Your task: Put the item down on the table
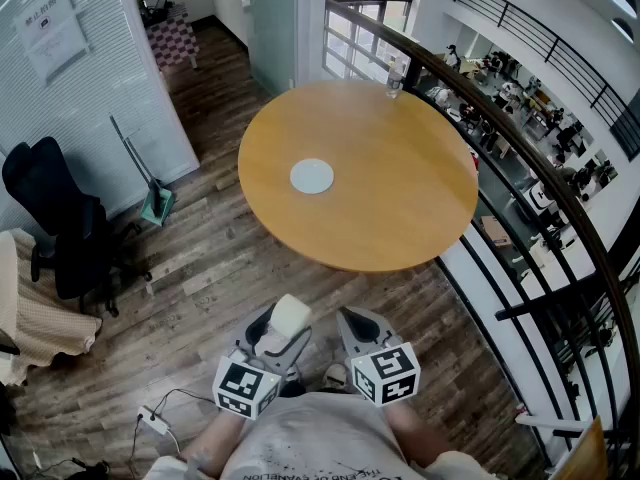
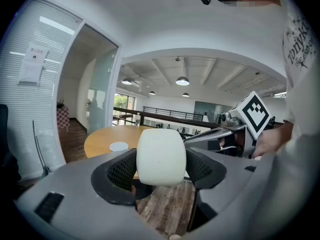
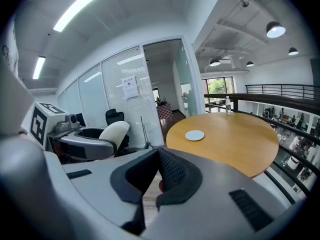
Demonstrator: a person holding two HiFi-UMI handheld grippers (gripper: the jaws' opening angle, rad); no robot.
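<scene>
A: Tongs?
B: Left gripper [image 1: 284, 326] is clamped on the white rounded item [image 2: 161, 156], 2 pads spread wide on its sides. Right gripper [image 3: 160, 170] looks closed, with nothing in it.
A: Where's the item?
B: In the left jaws over the plank floor [image 1: 200, 268], well short of the table [image 1: 400, 188].
A: Risks?
B: If it's released here it hits the floor. It's smooth and rounded, so it could slip from the pads or roll once it's down. The railing [image 1: 520, 158] runs just beside the table's far edge, with a drop beyond.
A: Surface?
B: Round wooden top, mostly bare: 1 white disc [image 1: 312, 176] and a bottle [image 1: 394, 76] at the rim. There's a black chair [image 1: 60, 223] to the left.
</scene>
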